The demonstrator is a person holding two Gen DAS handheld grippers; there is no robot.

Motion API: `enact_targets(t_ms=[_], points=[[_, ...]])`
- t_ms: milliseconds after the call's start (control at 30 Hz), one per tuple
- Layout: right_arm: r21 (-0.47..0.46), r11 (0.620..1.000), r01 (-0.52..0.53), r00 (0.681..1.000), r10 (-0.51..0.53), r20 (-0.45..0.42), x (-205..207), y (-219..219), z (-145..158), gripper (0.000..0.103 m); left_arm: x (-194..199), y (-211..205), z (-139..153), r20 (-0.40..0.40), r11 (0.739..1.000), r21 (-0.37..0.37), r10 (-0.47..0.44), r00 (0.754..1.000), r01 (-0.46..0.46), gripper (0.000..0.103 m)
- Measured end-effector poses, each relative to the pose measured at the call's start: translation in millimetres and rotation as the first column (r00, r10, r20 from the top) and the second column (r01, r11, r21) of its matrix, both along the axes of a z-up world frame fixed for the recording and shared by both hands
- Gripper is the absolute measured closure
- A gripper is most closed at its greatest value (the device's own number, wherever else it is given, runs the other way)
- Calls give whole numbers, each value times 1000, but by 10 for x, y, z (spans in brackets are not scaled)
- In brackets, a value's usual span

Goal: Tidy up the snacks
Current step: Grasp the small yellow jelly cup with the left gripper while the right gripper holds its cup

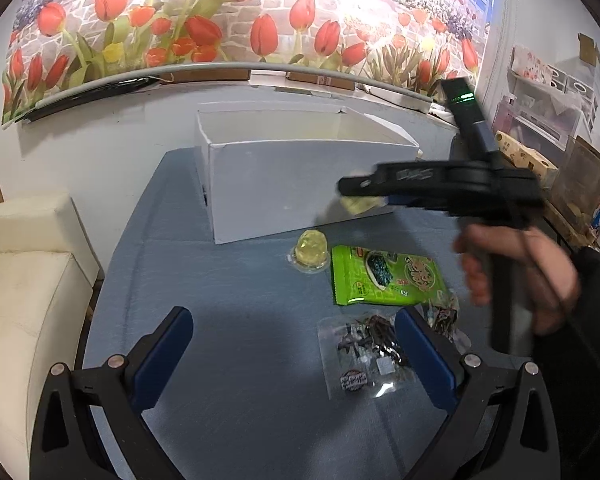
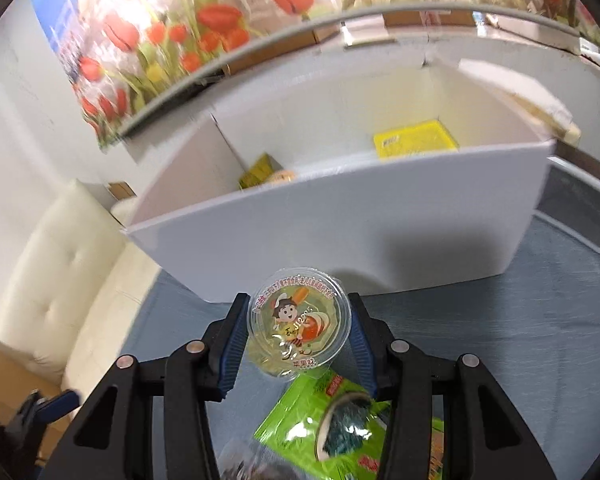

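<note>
Gripping a small jelly cup [image 2: 300, 326] by its clear plastic sides, the right claw [image 2: 298, 344] has its blue pads pressed on either flank, about half spread, and carries the cup clear of the table just in front of the white box [image 2: 340, 236]. I would judge the cup light but slick and thin-walled, with a film lid that could dent or peel, so the sides below the rim are the sound place to hold it, and not too hard. A second jelly cup [image 1: 309, 250] sits on the blue table [image 1: 240, 320] beside a green seaweed snack packet [image 1: 386, 280], soft and crinkly, best pinched at an edge. Nearer lies a clear packet of dark snacks [image 1: 366, 356]. The left claw [image 1: 296, 354] hangs wide open and empty above the table. Yellow packets [image 2: 414, 140] already lie inside the box.
</note>
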State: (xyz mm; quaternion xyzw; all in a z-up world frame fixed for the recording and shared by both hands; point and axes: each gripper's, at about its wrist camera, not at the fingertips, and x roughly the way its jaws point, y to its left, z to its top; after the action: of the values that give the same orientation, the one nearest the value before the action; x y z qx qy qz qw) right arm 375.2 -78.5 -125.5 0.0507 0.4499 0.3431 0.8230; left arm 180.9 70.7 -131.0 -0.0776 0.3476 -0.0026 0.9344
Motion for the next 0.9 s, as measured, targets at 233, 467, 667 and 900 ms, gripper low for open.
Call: enact_targets(t_ms=[233,467,667,900], points=[[109,994,1,998,-8,65,-264,-526,392,52,352,-52,-74,-14,999,-38,-13,1000,13,0],[167,985,32,995,-48,89,-715,-1176,516,52,867,-69,-183,-31,998,-52,18,999,-19,0],[134,986,96,989,-110,98,-895,-1505,440,52,1344,-9,-387,-83,992,-112,48,995,-57,0],[140,983,120,988,-132,78,-974,-1659,328,52,1515,-148,-654,-138,998,-41,39,990,-45,31]])
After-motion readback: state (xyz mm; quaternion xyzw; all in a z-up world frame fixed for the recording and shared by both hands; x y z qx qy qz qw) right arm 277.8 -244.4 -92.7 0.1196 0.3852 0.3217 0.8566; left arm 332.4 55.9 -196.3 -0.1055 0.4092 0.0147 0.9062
